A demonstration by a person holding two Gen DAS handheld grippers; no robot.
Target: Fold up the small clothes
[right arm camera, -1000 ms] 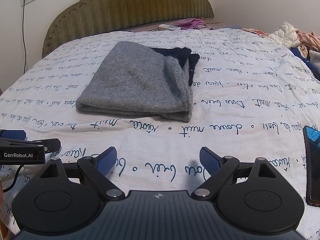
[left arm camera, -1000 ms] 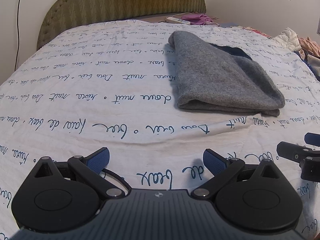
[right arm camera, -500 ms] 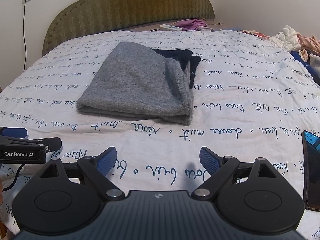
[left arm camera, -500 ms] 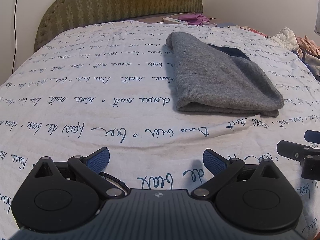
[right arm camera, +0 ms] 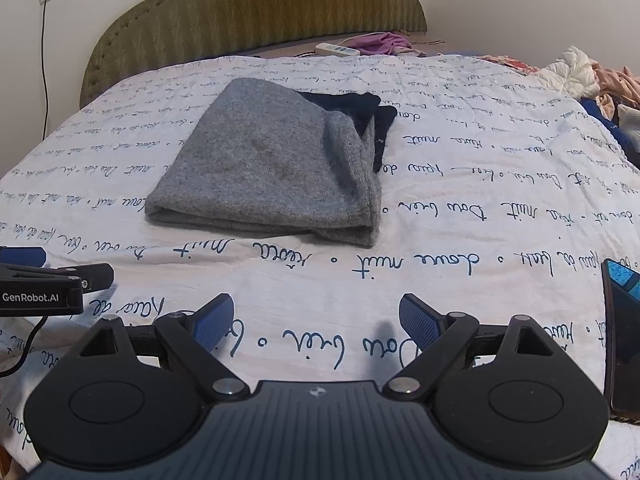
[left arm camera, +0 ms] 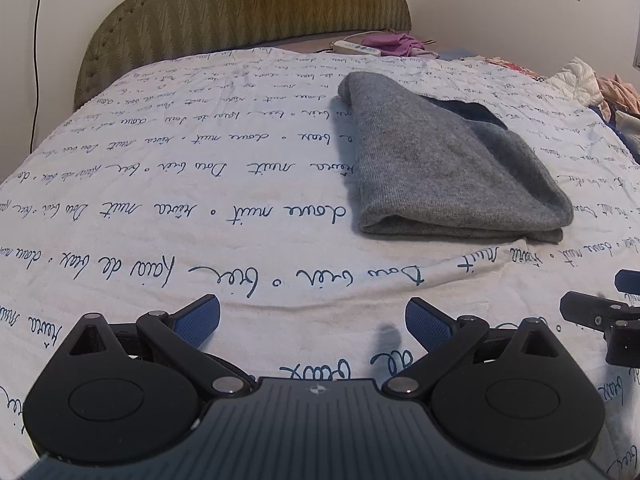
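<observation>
Left wrist view: the left gripper [left arm camera: 312,322] hangs low over the near edge of the bed [left arm camera: 160,200], its 2 blue-padded fingers [left arm camera: 198,320] spread wide with only the script-printed bedspread between them, so it is released and grasps nothing. The folded grey knit garment [left arm camera: 448,168] lies on the bedspread toward the right side of the bed, about midway between the near edge and the headboard [left arm camera: 240,12]. A dark garment [left arm camera: 468,110] peeks out from under its far right part. The right gripper [left arm camera: 600,316] shows partly at the right border, near the bed's near edge. A white remote [left arm camera: 356,47] and a purple cloth [left arm camera: 392,42] lie at the head of the bed, and a heap of clothes [left arm camera: 592,84] sits by the bed's far right corner.

Right wrist view: the right gripper [right arm camera: 316,320] is likewise released, fingers [right arm camera: 420,320] wide apart over bare bedspread at the near edge. The grey knit garment [right arm camera: 272,164] lies ahead and slightly left, well apart from the fingers, with the dark garment [right arm camera: 368,116] under its far right corner. The left gripper [right arm camera: 60,280] enters at the left border. A dark phone [right arm camera: 622,328] lies at the right border near the bed's near edge.
</observation>
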